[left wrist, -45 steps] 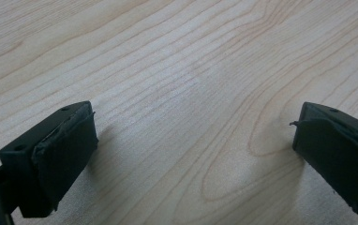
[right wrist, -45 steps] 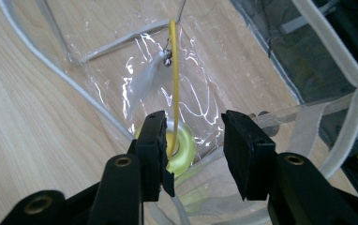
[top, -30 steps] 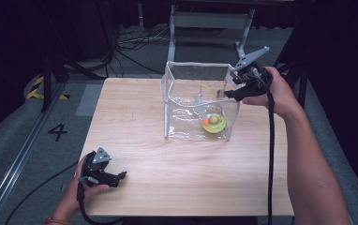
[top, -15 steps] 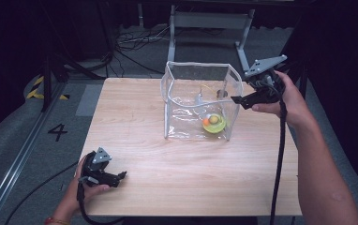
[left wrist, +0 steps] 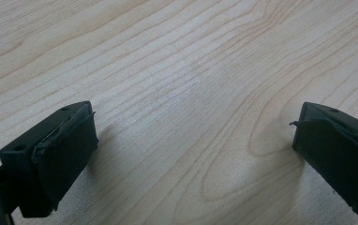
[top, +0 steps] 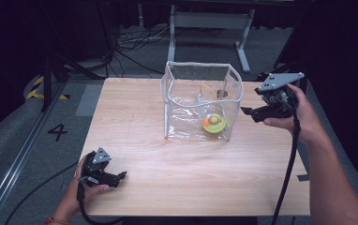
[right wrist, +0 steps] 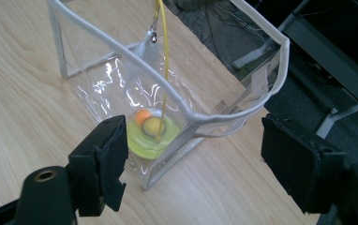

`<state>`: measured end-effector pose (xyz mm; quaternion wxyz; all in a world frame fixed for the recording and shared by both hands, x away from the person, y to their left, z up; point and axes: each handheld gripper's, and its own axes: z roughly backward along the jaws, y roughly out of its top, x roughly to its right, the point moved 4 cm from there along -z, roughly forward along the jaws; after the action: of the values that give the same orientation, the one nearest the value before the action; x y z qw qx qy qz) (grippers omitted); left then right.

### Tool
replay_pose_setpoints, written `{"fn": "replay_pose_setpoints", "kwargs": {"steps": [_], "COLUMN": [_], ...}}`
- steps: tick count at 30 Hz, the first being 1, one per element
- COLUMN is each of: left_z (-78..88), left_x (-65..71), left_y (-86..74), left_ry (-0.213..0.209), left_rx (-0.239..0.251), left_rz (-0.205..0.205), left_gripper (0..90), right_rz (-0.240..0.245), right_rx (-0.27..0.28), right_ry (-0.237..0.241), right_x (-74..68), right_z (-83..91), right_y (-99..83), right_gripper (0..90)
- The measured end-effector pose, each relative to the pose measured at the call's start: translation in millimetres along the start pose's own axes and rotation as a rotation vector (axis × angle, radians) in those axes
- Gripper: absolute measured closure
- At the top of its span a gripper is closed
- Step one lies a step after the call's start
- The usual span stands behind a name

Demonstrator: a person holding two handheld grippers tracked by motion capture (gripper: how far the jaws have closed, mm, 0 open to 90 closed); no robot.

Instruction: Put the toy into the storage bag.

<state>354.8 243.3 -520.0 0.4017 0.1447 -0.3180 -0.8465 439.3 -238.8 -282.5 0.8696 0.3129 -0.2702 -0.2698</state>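
Pale wood grain is running across the surface (top: 135, 126) in the high view, with dark floor and cables lying behind it. Near the far middle a clear plastic bag (top: 200, 101) is standing upright with its top open, and a yellow toy (top: 213, 123) with an orange ball on it is lying on the bag's bottom. The right claw (top: 251, 113) is hovering just beside the bag's right wall, apart from it, jaws having just been opening with nothing between them. The left claw (top: 120, 176) is resting at the near left corner, well apart from the bag.

Looking along the left claw (left wrist: 191, 140) in the left gripper view, its jaws are standing wide and released, with bare wood lying between them.

Seen from the right gripper view, the right claw (right wrist: 191, 159) is gaping, released, and pointing down at the bag (right wrist: 97, 70). The yellow toy (right wrist: 151, 136) is sitting inside, behind the clear wall, and a thin yellow cord (right wrist: 164, 56) is hanging down over it.
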Motion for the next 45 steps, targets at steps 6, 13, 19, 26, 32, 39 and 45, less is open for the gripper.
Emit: {"fn": "replay_pose_setpoints", "kwargs": {"steps": [6,13,19,26,32,39,45], "left_z": [-0.1,-0.1,-0.1,-0.1,0.0,-0.1,-0.1], "left_x": [0.2,0.2,0.1,0.2,0.1,0.2,0.1], "left_y": [0.0,0.0,0.0,0.0,0.0,0.0,0.0], "left_ry": [0.001,0.001,0.001,0.001,0.001,0.001,0.001], "left_rx": [0.001,0.002,0.001,0.002,0.001,0.002,0.002], "left_rz": [0.002,0.002,0.002,0.002,0.002,0.003,0.002], "left_gripper": [0.4,0.4,0.4,0.4,0.4,0.4,0.4], "right_rz": [0.015,0.015,0.02,-0.013,-0.031,-0.057,-0.089], "right_rx": [-0.013,-0.017,-0.053,-0.088,-0.117,-0.126,-0.117], "right_ry": [-0.004,0.025,0.039,0.043,0.02,0.033,0.036], "right_x": [-6.3,-17.3,-27.4,-34.9,-39.4,-43.5,-44.8], "right_z": [-0.8,-4.4,-14.8,-25.8,-34.4,-39.7,-40.3], "right_y": [-14.2,-39.8,-66.3,-95.2,-120.9,-143.0,-159.4], "right_gripper": [23.8,23.5,23.5,23.8,24.0,24.2,24.3]}}
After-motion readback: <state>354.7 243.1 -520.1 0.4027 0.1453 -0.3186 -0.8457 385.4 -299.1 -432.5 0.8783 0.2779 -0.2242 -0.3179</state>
